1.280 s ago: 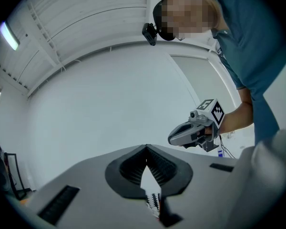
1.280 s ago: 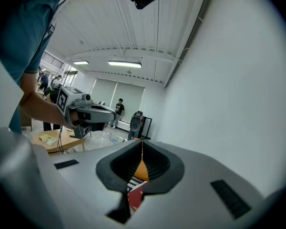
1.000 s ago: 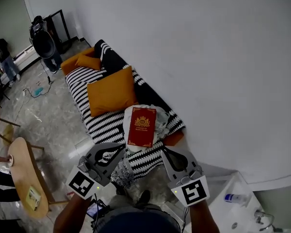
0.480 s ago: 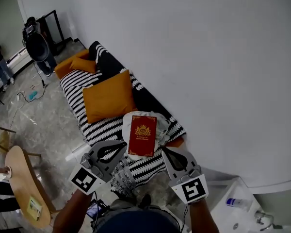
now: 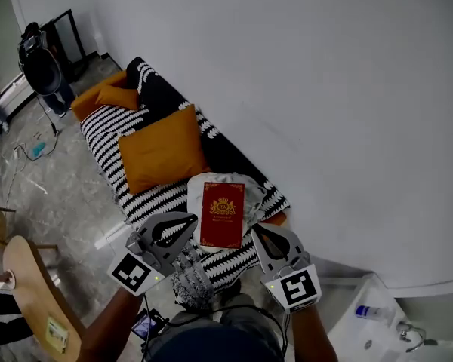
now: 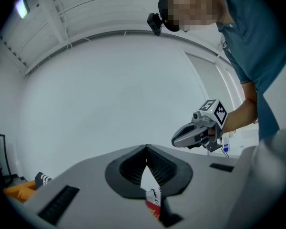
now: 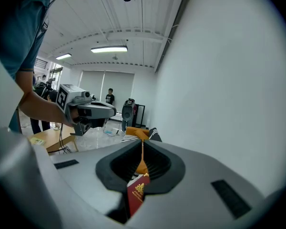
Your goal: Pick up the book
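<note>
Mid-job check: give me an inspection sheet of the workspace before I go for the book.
Surface: striped sofa, black-and-white cover.
Job's things: red book lies flat on a white pillow, not held.
Clutter: large orange cushion and small orange cushion on the sofa.
Grippers: left tongs and right tongs both shut and empty, flanking the book's near end.
Cables: cord on the floor, far left.
Surroundings: white wall; wooden table; bottle on a white counter.

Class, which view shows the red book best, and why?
The head view: the red book lies with its whole cover facing the camera. Both gripper views show only a narrow red strip of it, low in the picture.
</note>
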Action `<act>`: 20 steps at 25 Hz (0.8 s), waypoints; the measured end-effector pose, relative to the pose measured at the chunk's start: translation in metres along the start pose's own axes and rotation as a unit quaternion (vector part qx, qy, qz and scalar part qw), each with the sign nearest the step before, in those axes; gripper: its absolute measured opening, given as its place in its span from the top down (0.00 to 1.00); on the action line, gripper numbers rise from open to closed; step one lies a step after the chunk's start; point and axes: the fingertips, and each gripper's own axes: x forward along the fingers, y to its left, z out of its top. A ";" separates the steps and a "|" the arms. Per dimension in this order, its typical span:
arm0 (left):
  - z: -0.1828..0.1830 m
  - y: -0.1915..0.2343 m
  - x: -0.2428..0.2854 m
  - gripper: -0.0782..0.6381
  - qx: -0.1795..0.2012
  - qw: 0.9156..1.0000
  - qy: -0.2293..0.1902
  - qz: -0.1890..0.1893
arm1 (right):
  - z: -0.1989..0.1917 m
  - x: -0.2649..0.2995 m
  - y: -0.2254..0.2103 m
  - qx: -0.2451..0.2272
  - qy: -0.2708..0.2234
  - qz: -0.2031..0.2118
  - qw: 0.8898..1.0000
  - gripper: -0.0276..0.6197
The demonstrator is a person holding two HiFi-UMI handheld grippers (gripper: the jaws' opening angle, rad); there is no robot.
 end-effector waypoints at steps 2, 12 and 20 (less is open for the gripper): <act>-0.012 0.006 0.008 0.89 -0.008 1.000 0.013 0.001 | -0.010 0.011 -0.007 0.012 0.004 0.005 1.000 0.94; -0.095 0.043 0.074 0.88 -0.060 0.996 0.067 0.009 | -0.105 0.084 -0.053 0.110 0.050 0.063 0.991 0.81; -0.220 0.060 0.120 0.76 -0.154 0.977 0.149 -0.001 | -0.223 0.140 -0.069 0.242 0.152 0.107 0.952 0.61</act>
